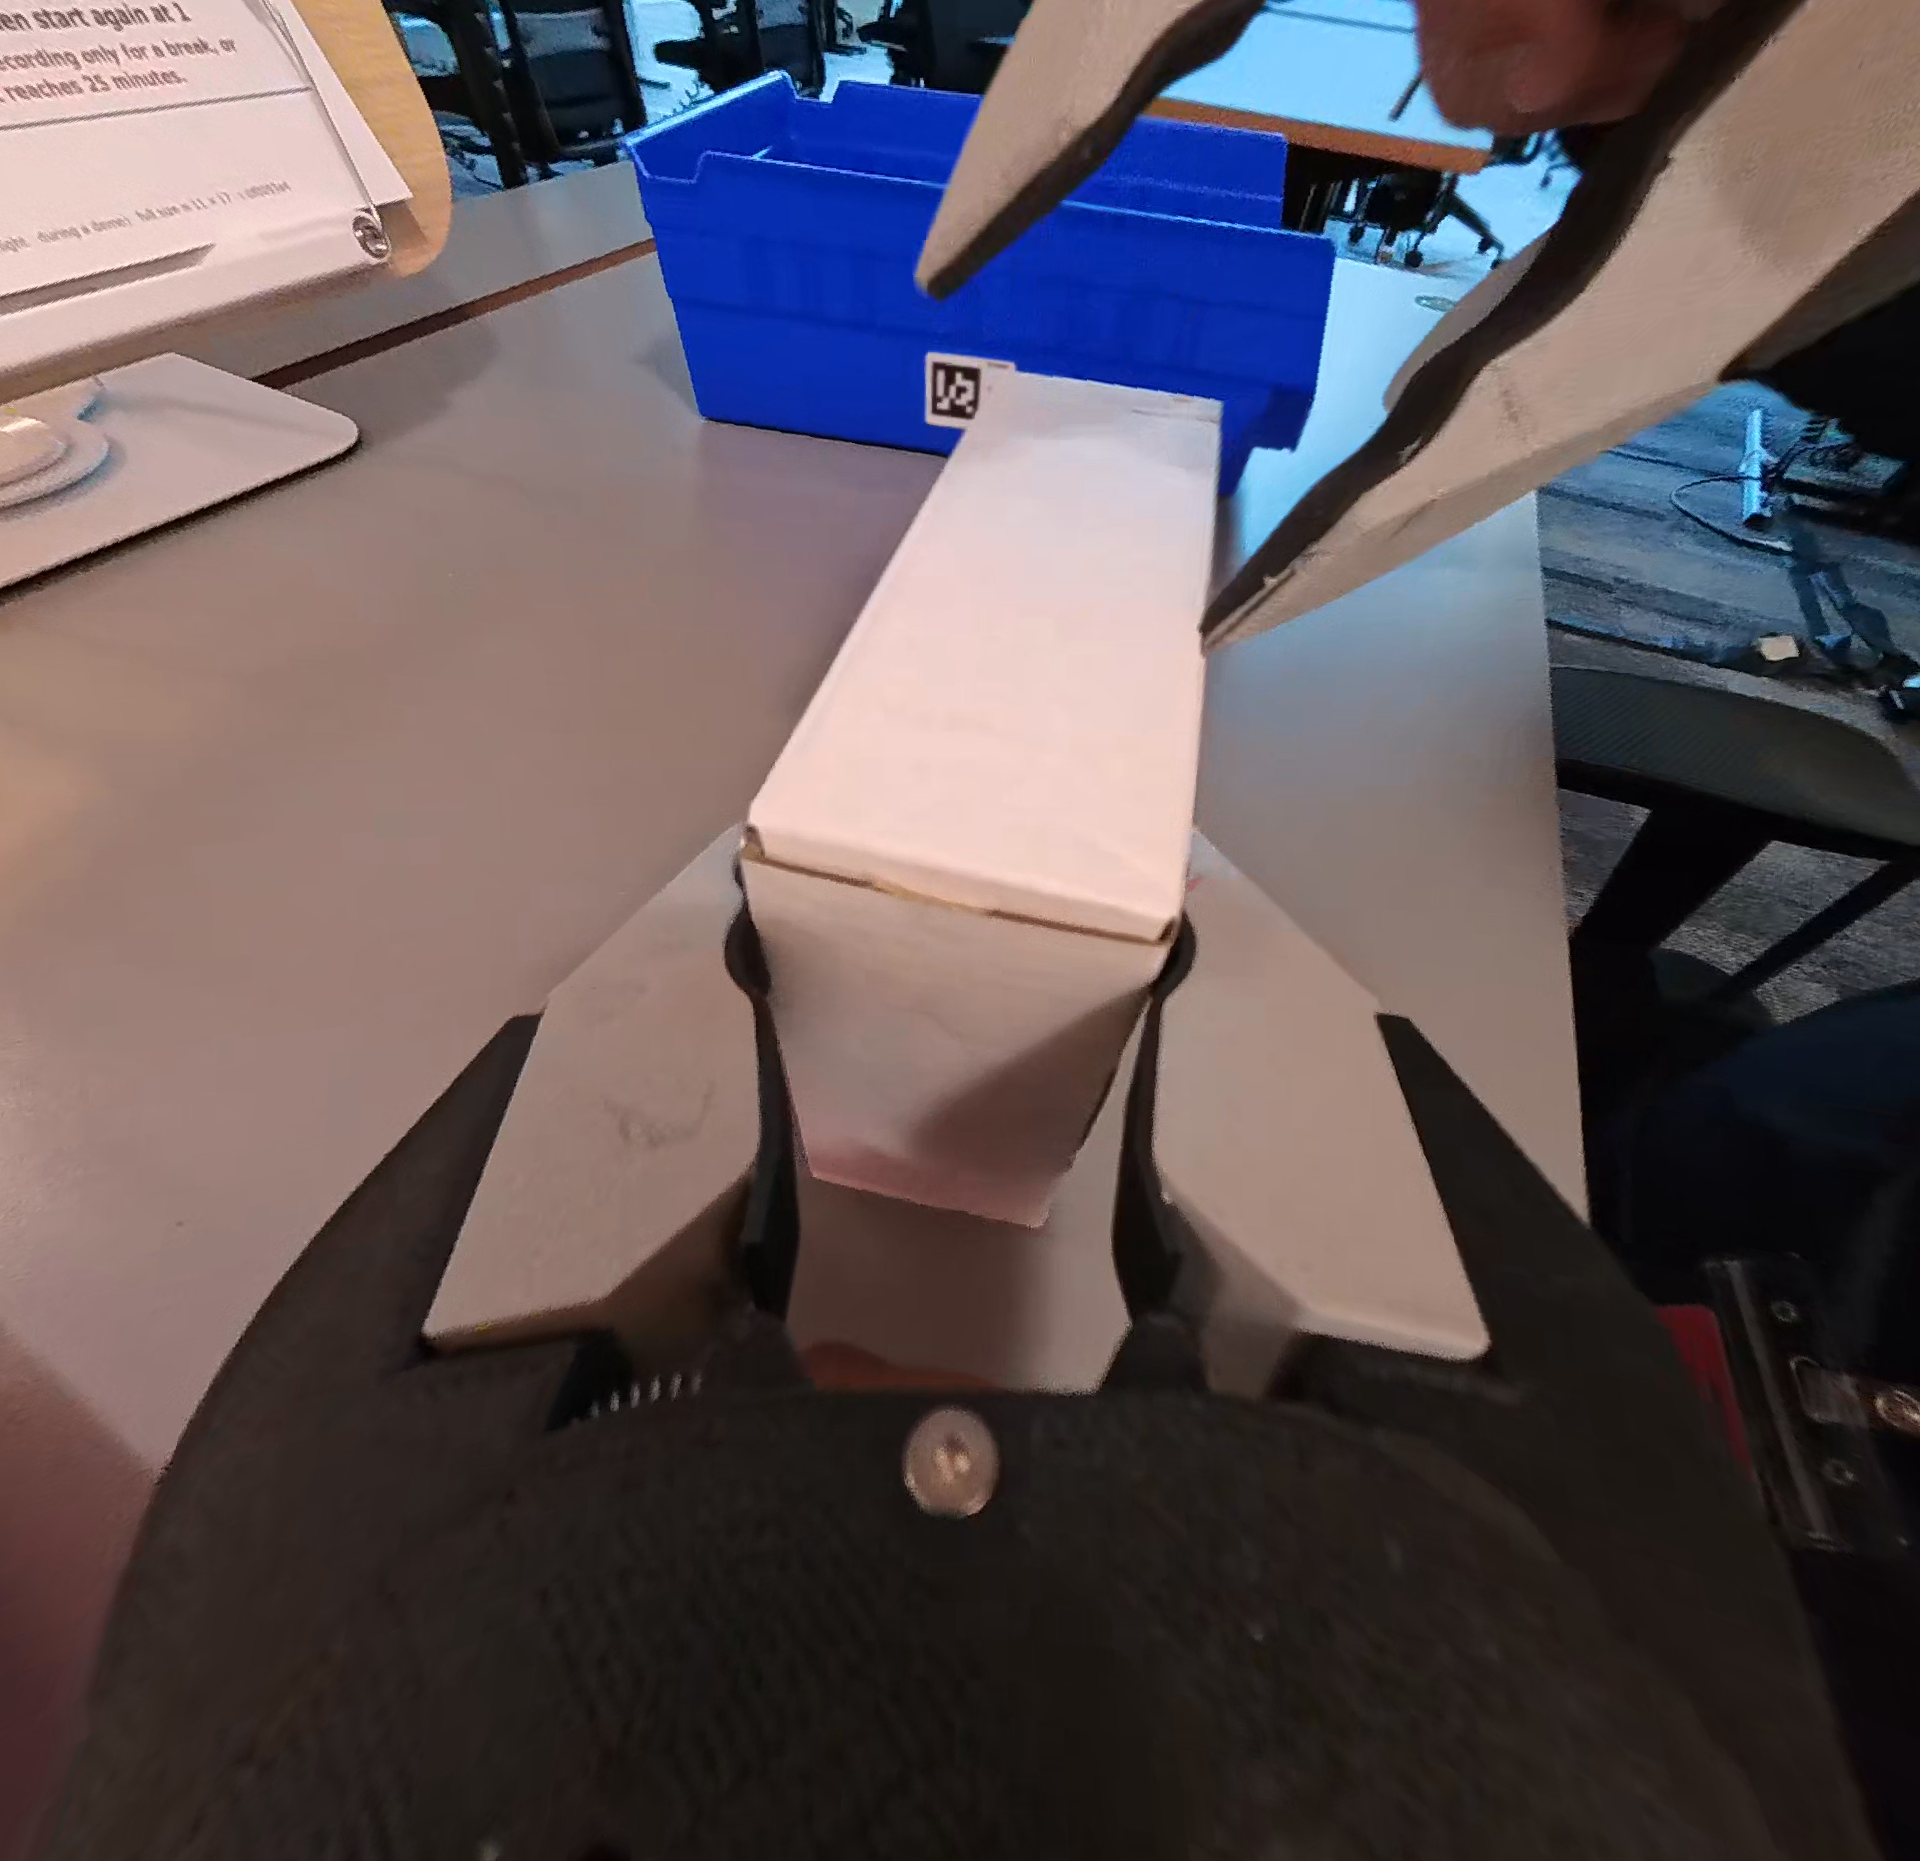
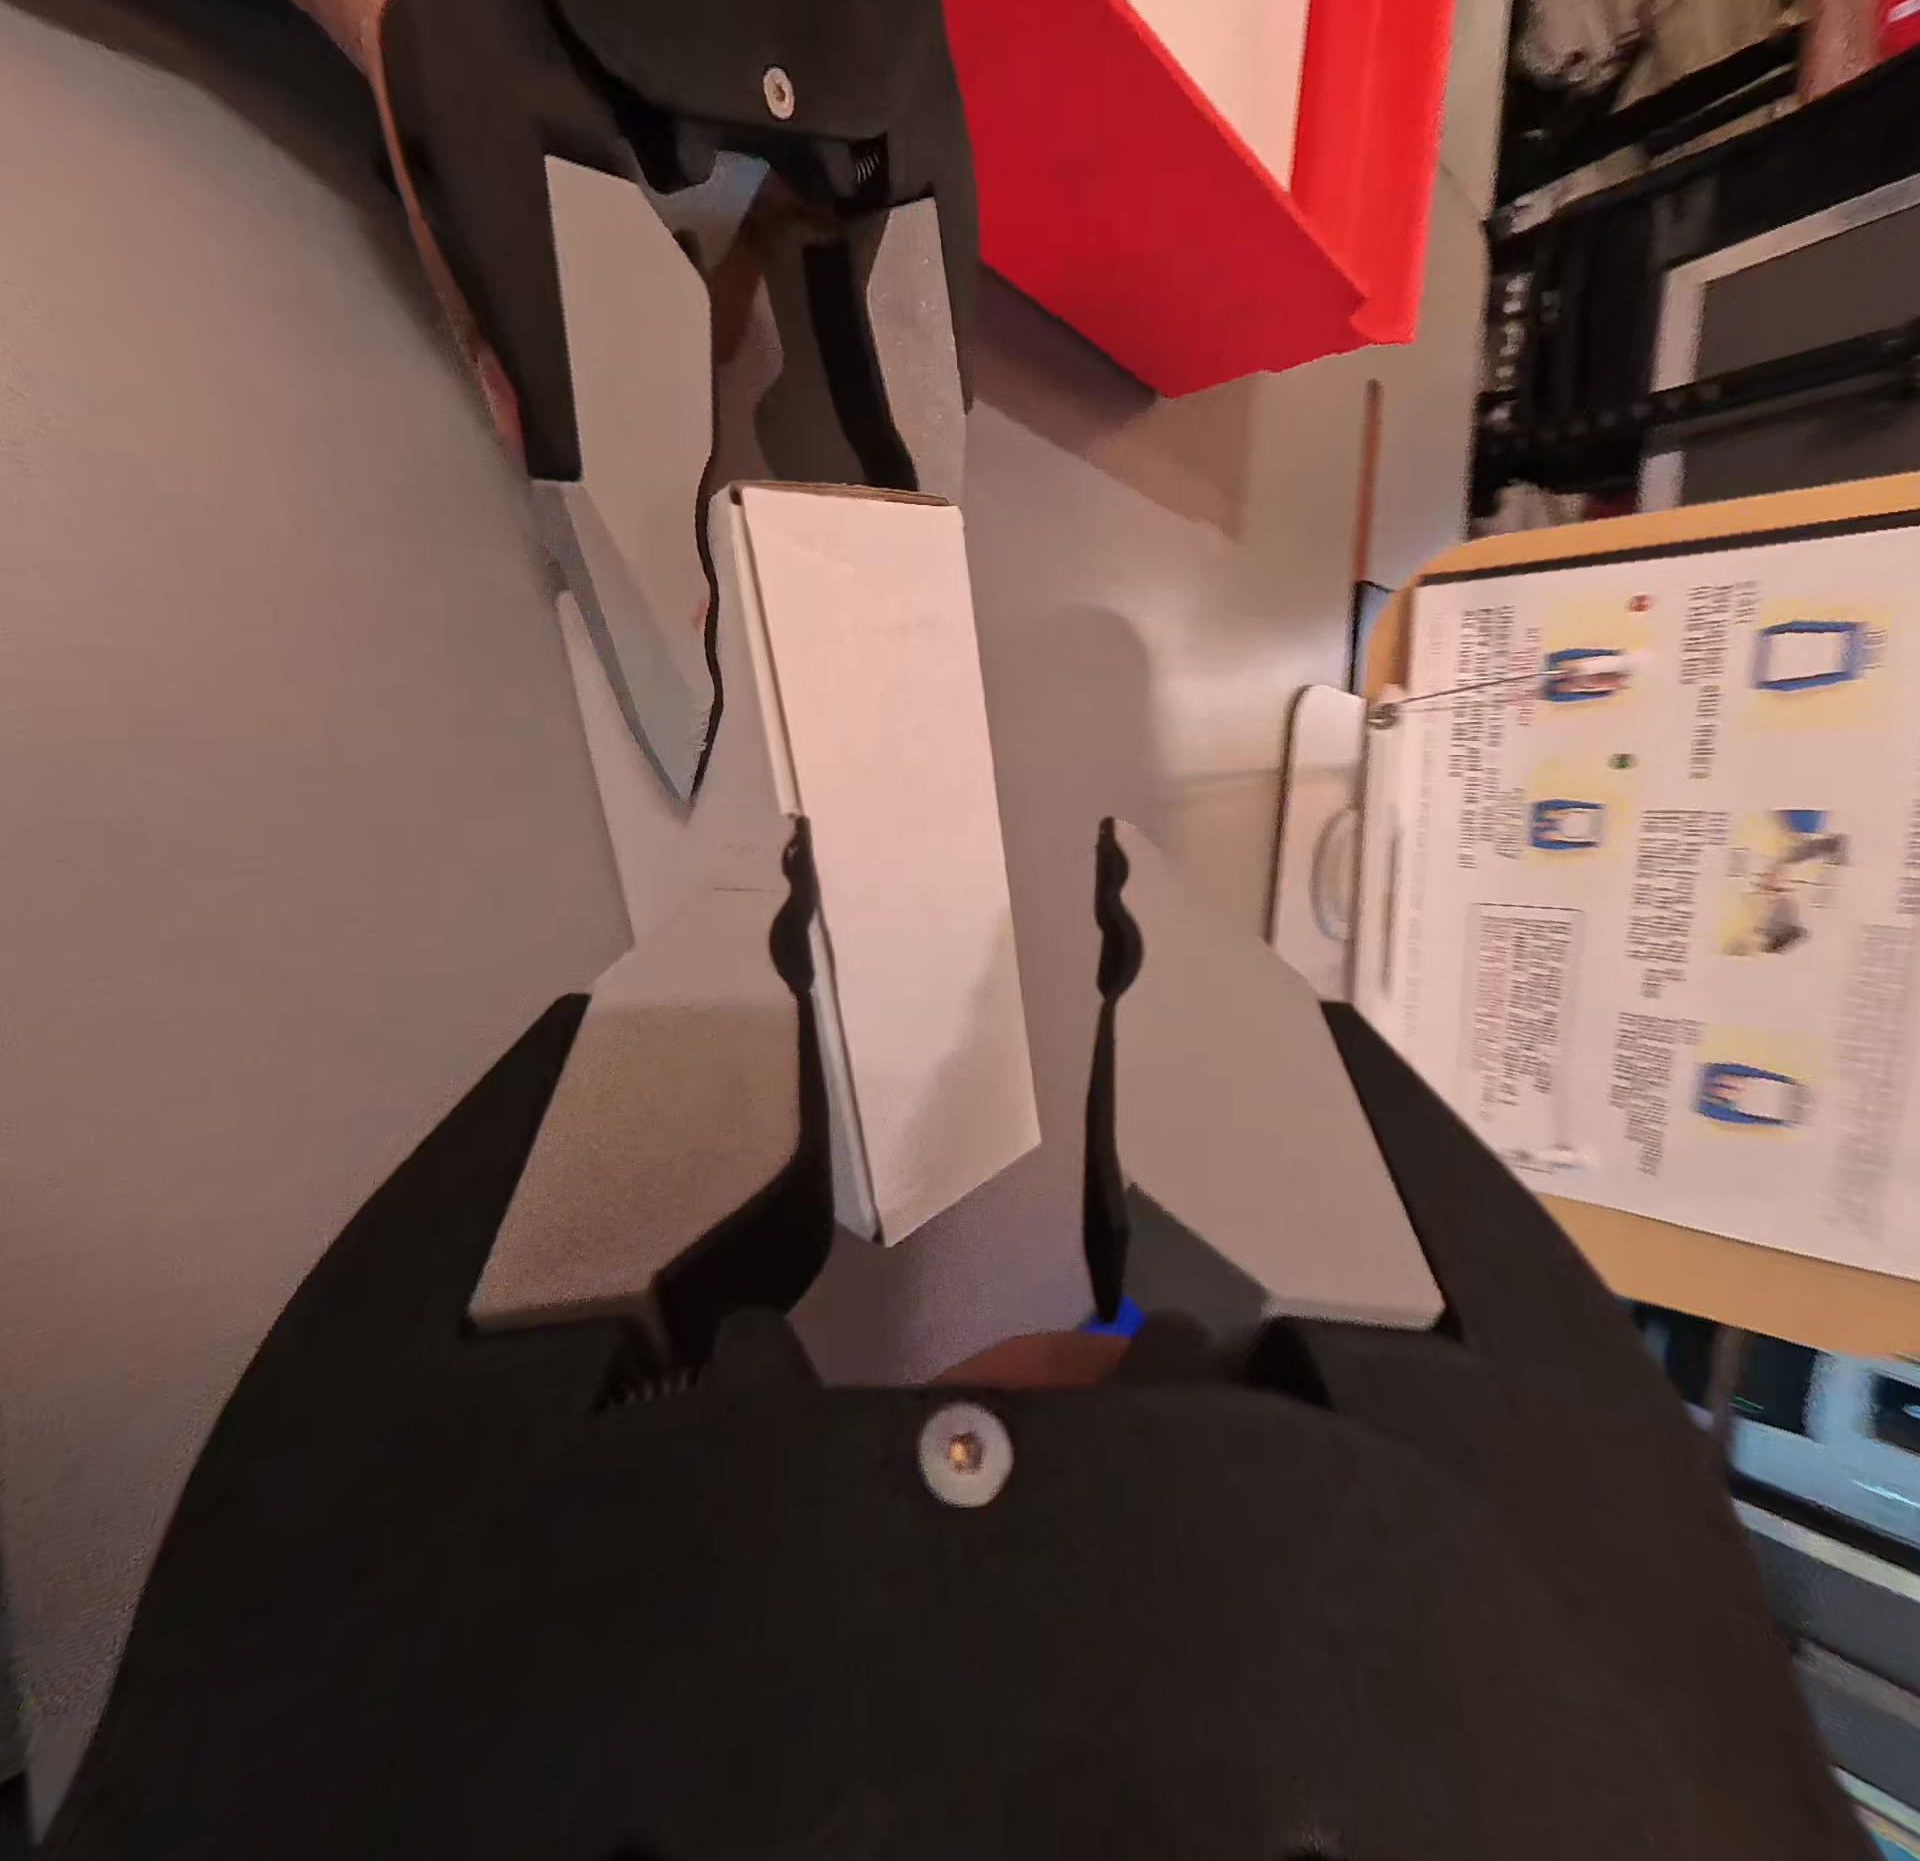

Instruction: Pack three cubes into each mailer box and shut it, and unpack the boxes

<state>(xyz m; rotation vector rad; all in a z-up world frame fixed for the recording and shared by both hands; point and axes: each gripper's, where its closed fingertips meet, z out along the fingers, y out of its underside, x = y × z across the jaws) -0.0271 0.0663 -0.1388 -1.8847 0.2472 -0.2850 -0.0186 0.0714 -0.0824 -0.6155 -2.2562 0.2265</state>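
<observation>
On the grey worktop (image 1: 364,720) in front of a blue bin (image 1: 831,357), I hold a long white mailer box (image 1: 1018,668), lid shut, its near end pinched in my left claw (image 1: 961,964). My right claw (image 2: 951,855) hovers spread over its far end, gripping nothing. The box looks like light, stiff cardboard that would dent under a hard squeeze, so I judge its narrow side walls near an end the safest hold.

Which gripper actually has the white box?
The left gripper: its jaws are clamped on the near end of the white box. The right gripper is open, its jaws spread around the far end without gripping it.
</observation>
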